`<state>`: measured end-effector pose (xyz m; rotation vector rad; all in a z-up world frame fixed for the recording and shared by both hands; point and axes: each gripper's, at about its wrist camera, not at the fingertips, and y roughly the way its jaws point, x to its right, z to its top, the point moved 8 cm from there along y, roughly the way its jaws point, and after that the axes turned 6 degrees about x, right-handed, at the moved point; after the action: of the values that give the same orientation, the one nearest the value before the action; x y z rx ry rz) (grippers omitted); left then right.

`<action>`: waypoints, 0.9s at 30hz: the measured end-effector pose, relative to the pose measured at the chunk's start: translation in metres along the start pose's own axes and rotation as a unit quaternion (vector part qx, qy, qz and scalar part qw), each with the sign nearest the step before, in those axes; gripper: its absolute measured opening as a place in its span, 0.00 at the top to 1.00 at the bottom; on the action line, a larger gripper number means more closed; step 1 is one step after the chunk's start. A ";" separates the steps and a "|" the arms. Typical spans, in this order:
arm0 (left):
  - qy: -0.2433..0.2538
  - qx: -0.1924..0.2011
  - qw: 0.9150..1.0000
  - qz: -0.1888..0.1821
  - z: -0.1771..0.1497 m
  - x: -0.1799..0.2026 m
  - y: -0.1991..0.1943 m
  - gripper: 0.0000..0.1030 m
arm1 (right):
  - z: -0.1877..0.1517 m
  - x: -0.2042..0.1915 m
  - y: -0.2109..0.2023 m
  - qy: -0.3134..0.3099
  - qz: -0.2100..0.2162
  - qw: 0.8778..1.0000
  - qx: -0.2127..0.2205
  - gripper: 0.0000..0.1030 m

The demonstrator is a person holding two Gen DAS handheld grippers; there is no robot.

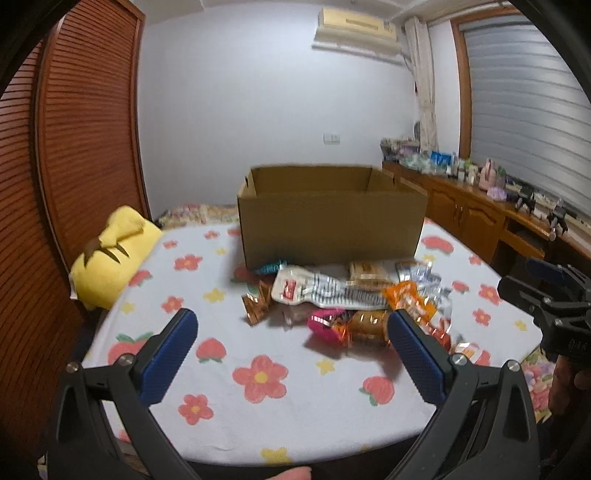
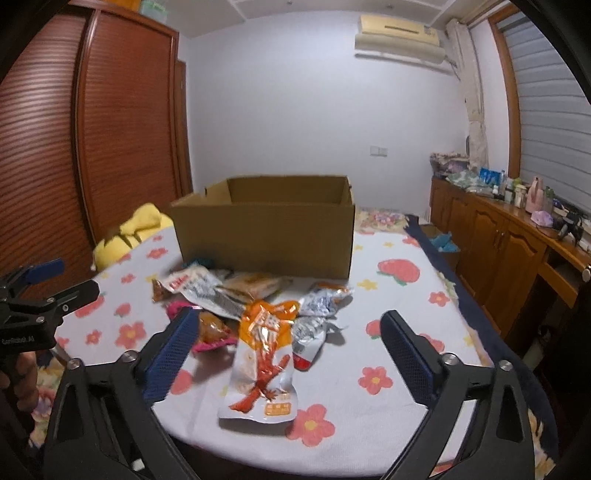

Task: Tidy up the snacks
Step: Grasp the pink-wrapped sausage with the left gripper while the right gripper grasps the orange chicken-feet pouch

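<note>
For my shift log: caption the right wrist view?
Open right gripper above orange-and-white snack packet; snack pile before open cardboard box.

Floral bedsheet [image 1: 258,406] covers the bed. Yellow plush [image 1: 110,254] beside louvred wardrobe [image 1: 85,129]. Air conditioner [image 1: 356,26] wall-mounted. Cluttered wooden cabinet [image 1: 465,210].

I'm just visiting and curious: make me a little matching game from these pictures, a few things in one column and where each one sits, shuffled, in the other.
Things:
1. cardboard box
2. yellow pillow
3. orange and white snack packet
4. air conditioner

Places:
A. high on the back wall
B. nearest the right gripper, flat on the flowered sheet
C. at the bed's left edge, by the wooden doors
D. behind the snack pile, open on top

Pairs: 1-D, 2-C, 3-B, 4-A
</note>
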<state>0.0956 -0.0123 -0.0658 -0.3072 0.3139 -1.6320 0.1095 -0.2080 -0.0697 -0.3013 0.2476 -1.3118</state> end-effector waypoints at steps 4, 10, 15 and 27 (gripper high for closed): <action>0.008 -0.021 1.000 -0.006 -0.010 0.002 0.016 0.00 | -0.011 -0.001 0.017 -0.004 0.016 0.999 -0.028 0.08; 0.011 -0.049 0.998 -0.025 -0.017 0.009 0.036 0.00 | -0.026 -0.009 0.045 -0.017 0.046 0.996 -0.076 0.12; 0.014 -0.076 0.996 -0.038 -0.019 0.016 0.055 0.00 | -0.036 -0.018 0.060 -0.029 0.067 0.992 -0.104 0.27; 0.039 -0.128 0.984 -0.121 -0.022 0.058 0.091 0.17 | -0.047 -0.013 0.067 -0.029 0.081 0.987 -0.135 0.29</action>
<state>0.1667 -0.0774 -0.1204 -0.4915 0.5661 -1.8478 0.1506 -0.1837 -0.1367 -0.5369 0.3945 -1.1067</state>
